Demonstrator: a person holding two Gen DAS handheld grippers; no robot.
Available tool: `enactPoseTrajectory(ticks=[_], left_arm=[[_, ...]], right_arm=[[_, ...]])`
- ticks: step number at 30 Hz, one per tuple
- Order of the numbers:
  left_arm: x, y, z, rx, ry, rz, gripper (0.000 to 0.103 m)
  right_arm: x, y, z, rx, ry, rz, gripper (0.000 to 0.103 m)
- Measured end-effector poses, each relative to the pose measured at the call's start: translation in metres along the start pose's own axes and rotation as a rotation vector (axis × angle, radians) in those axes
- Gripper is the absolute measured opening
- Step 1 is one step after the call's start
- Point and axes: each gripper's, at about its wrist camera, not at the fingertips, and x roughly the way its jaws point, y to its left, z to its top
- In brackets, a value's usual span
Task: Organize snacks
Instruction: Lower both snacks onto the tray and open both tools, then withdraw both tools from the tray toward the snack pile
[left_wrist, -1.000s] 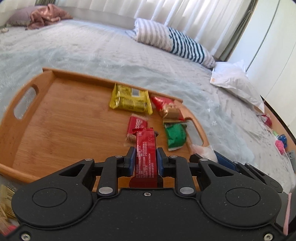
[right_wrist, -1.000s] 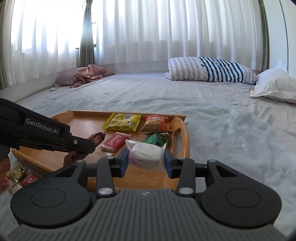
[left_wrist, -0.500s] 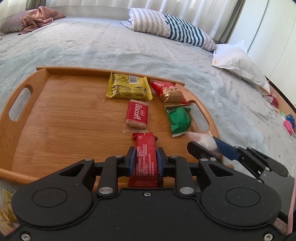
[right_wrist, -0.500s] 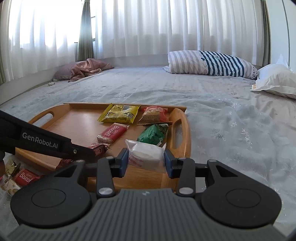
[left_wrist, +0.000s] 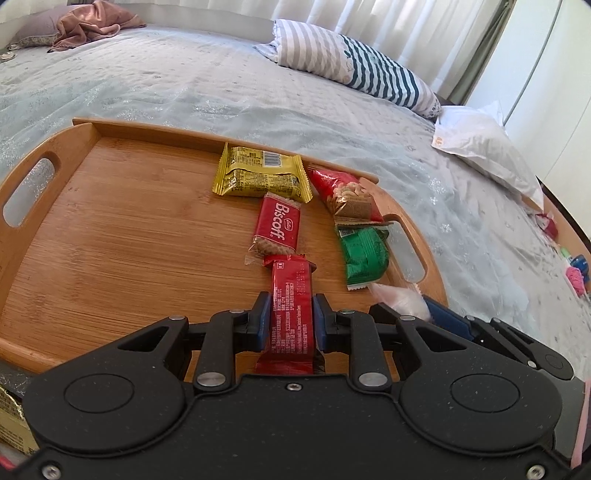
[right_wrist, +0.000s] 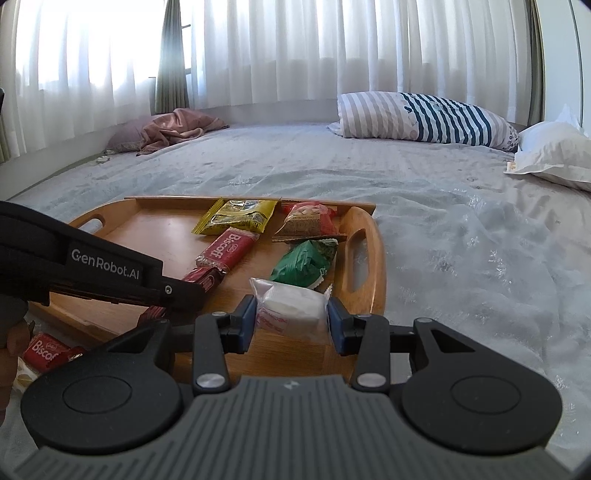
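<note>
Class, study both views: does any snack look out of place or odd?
Yes. A Biscoff pack and other wrappers lie on the bed, outside the tray, beside its near edge, while the other loose snacks sit inside it. Nothing looks spilled or torn.

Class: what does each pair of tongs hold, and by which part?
Left tongs: red snack bar, clamped across its sides near the middle. Right tongs: white packet, clamped at its two ends.
</note>
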Motion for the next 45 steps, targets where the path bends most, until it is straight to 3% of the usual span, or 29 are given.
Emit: enactPoseTrajectory(ticks=[14,22,24,30,45], left_arm=[[0.000,-0.002,0.001,0.002,-0.001,0.001,0.024],[-0.003,-0.002,0.002,0.014,-0.008,0.002,0.041],[-0.005,-0.002,0.001,0.020,-0.011,0.002,0.046],[-0.019,0.000,0.001,0.038,-0.032,0.002,0.060],[-0.067,0.011,-0.011,0.090,-0.092,0.024,0.082]], right_arm=[[0.003,0.006,0.000,-0.022,0.048,0.000,0.047],[0.003,0.007,0.000,-0.021,0.053,0.006,0.057],[0.003,0.006,0.000,-0.020,0.053,0.006,0.066],[0.001,0.007,0.001,-0.019,0.054,0.011,0.071],[-0.026,0.011,0.005,-0.017,0.018,0.007,0.081]])
